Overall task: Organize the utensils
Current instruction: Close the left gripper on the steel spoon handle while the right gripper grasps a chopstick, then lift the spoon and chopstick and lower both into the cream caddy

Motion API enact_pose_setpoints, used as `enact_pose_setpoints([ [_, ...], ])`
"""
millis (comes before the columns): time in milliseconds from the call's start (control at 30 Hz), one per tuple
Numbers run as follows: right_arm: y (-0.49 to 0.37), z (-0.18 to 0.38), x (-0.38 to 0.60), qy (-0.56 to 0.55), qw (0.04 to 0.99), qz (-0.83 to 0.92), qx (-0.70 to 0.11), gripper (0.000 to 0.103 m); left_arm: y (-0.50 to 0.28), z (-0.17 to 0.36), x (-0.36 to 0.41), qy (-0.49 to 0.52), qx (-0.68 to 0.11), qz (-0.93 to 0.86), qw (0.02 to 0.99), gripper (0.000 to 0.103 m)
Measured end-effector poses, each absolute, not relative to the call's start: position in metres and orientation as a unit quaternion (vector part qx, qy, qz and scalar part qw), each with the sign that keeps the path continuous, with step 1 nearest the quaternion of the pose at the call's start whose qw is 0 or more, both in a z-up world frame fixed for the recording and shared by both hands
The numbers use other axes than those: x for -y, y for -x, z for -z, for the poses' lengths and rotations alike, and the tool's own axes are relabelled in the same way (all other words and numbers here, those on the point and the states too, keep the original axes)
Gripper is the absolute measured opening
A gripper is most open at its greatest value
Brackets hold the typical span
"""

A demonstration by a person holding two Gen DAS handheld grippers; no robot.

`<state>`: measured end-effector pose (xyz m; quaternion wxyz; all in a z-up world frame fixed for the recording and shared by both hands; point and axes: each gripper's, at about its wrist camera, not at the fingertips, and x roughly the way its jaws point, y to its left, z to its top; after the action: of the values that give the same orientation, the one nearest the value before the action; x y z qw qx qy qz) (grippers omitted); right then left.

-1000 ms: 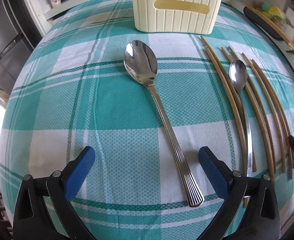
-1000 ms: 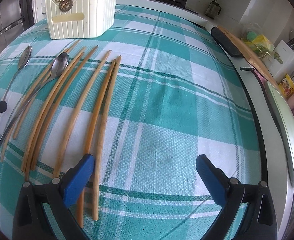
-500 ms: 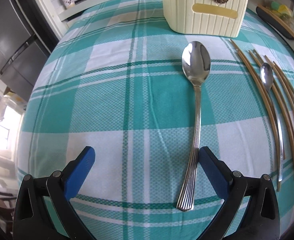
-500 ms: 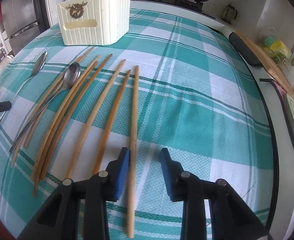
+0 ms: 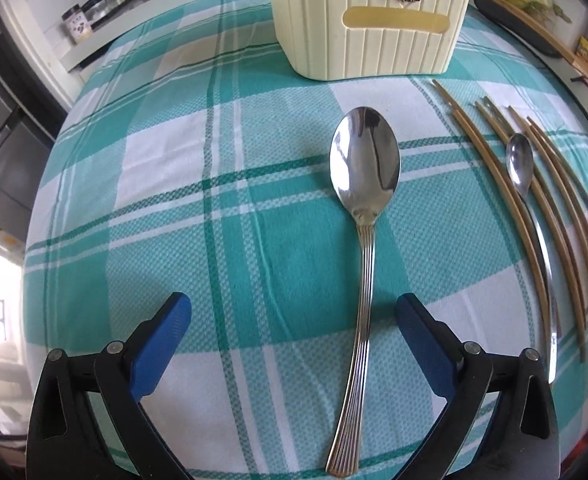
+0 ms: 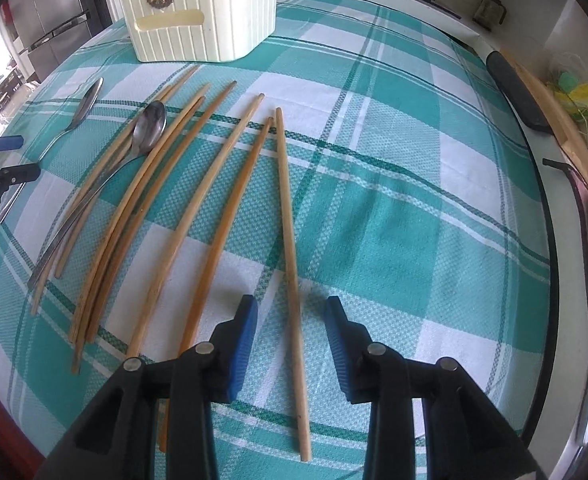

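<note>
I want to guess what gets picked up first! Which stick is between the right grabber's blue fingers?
The rightmost chopstick, lying alone at the edge of the row. It runs between the right gripper, whose jaws are opening without touching it. The other chopsticks lie left of the fingers.

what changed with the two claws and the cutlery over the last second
The right claw went from wide open to narrow around the outermost chopstick; its jaws are now opening slightly, pads not touching it. The left claw, open throughout, shifted so the big spoon handle now lies between its jaws. Nothing was lifted; the chopsticks, small spoon and cream holder stayed put.
</note>
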<state>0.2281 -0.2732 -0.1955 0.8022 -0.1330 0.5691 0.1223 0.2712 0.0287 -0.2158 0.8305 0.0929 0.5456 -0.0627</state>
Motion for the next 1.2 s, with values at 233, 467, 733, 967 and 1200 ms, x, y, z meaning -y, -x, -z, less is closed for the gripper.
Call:
enact_pose_setpoints([
  [233, -0.270, 0.198, 0.270, 0.105, 0.793, -0.155, -0.580, 0.037, -0.306, 0.216, -0.015, -0.093, -0.541, 0.070, 0.833, 0.097],
  [467, -0.318, 0.200, 0.250, 0.106, 0.790, -0.168, -0.580, 0.028, -0.320, 0.211, -0.005, -0.082, -0.537, 0.121, 0.831, 0.051],
  [733, -0.335, 0.180, 0.263, 0.025, 0.814, -0.160, -0.557, 0.006, -0.307, 0.187, -0.016, -0.080, -0.503, 0.115, 0.853, 0.041],
  [967, -0.273, 0.104, 0.275, -0.029, 0.863, -0.193, -0.465, 0.006, -0.255, 0.122, -0.036, -0.052, -0.435, 0.128, 0.890, 0.041],
  [1200, -0.215, 0.054, 0.270, -0.030, 0.896, -0.207, -0.393, 0.007, -0.224, 0.082, -0.041, -0.023, -0.387, 0.148, 0.910, 0.041],
])
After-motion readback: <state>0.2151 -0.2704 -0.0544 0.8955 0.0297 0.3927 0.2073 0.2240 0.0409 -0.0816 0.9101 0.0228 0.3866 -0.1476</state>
